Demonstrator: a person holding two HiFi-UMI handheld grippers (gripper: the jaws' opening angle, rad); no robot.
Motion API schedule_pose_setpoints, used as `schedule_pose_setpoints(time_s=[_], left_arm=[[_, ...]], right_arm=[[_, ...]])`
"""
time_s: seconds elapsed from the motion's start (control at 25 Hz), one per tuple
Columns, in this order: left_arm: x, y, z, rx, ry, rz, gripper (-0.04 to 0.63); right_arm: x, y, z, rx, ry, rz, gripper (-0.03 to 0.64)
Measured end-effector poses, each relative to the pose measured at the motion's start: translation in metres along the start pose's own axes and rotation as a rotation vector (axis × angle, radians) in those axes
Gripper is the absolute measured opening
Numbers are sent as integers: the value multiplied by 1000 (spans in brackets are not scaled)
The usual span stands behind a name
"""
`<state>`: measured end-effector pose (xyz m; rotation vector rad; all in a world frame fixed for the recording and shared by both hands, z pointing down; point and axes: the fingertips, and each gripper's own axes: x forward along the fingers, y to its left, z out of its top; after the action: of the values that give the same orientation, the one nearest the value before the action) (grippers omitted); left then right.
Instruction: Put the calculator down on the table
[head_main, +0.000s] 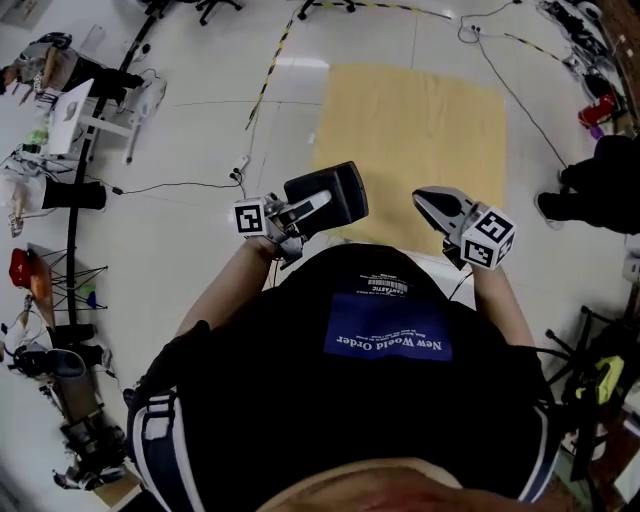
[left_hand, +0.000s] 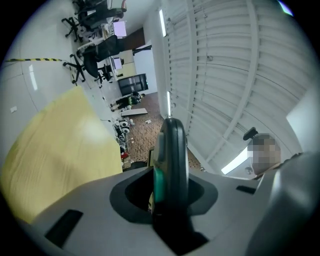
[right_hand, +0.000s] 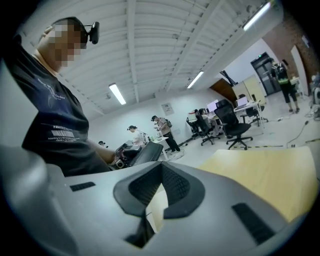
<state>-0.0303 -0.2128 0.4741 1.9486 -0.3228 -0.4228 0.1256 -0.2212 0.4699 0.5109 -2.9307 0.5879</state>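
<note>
L gripper (head_main: 308, 208) fingers pinch the calculator (head_main: 340, 190), long end aimed up-frame at the desk (head_main: 420, 120); R gripper (head_main: 425, 198) fingers closed, w/ nothing.

Left gripper (head_main: 318, 203) clamped on calculator (head_main: 342, 188); right gripper (head_main: 421, 197) fingers (right_hand: 180, 187) seemingly together.

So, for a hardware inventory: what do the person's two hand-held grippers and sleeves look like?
Both the left hand-held gripper and right hand-held gripper are light grey shells with dark ribbed pads and a white cube of black square markers. The T-shirt is dark, short-sleeved.
</note>
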Motion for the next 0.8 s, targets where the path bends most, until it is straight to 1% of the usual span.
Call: schedule_pose_setpoints(time_s=[0.16,0.24,0.36,0.44,0.56,0.64,0.8], left_arm=[[-11,48,43,-3,68,14,121],[-19,71,61,14,114,29,120],[-22,103,80,-15,167,46,120],[-20,119,94,-25,202,52,120],[-20,150,115,-4,254,71,120],[-22,173,121,6,283,101,120],[-23,213,133,-21,313,145,120]], right_arm=[[34,-8,-3,12,38,-67,-15],[48,-10,-2,23,47,-106,-15],[60,-19,4,54,68,-165,-15],[73,-28,10,70,78,-188,-15],[98,-44,10,81,81,-197,-15],[109,-51,2,95,90,-192,-15],[125,-63,-14,126,115,-177,-15]])
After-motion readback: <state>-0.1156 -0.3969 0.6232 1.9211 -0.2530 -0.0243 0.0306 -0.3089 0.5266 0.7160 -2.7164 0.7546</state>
